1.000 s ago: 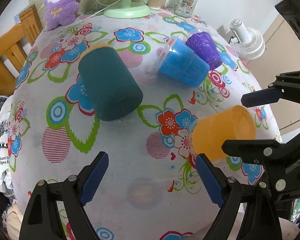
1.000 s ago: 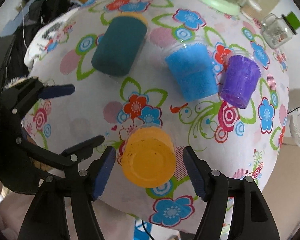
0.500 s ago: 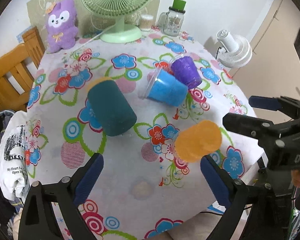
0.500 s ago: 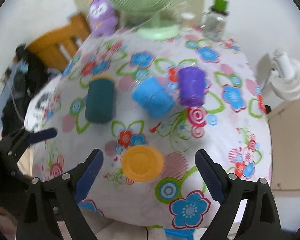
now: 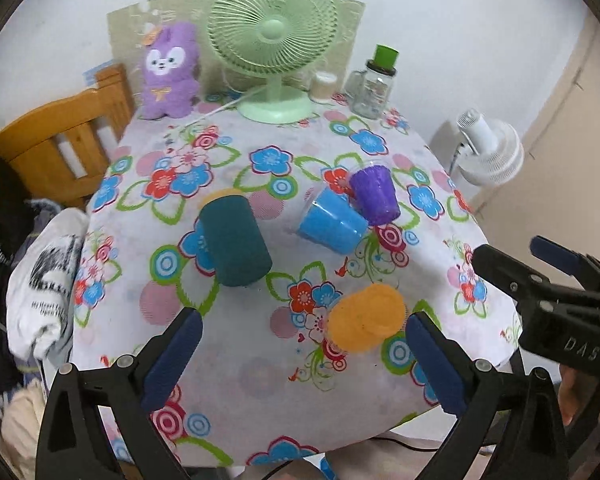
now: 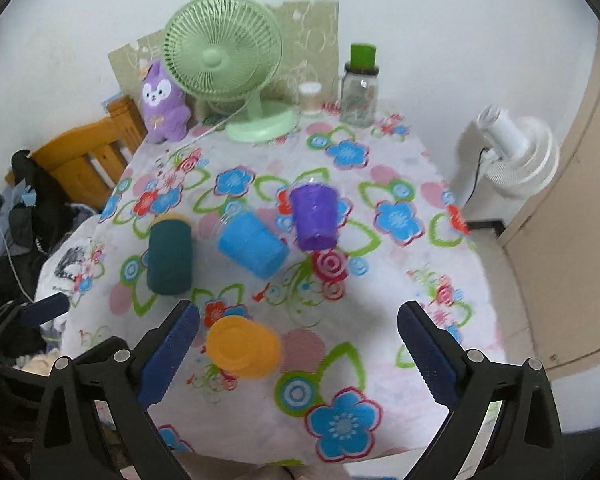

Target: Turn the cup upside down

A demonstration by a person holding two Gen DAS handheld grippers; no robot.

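Note:
An orange cup (image 5: 365,317) stands upside down, base up, near the front edge of the flowered table; it also shows in the right wrist view (image 6: 243,347). A dark teal cup (image 5: 234,239) (image 6: 169,256), a blue cup (image 5: 332,226) (image 6: 251,245) and a purple cup (image 5: 374,193) (image 6: 315,216) lie on their sides further back. My left gripper (image 5: 300,360) is open and empty, held above and in front of the table. My right gripper (image 6: 297,354) is open and empty, also pulled back above the front edge.
A green desk fan (image 5: 273,36), a purple plush toy (image 5: 169,74), a glass jar with a green lid (image 5: 376,82) and a small white pot (image 5: 323,86) stand at the table's back. A wooden chair (image 5: 59,144) is left; a white floor fan (image 5: 490,152) is right.
Both grippers have risen and drawn back from the table. The right gripper's jaws, close around the orange cup a second ago, are wide apart and clear of it. The cups have not moved.

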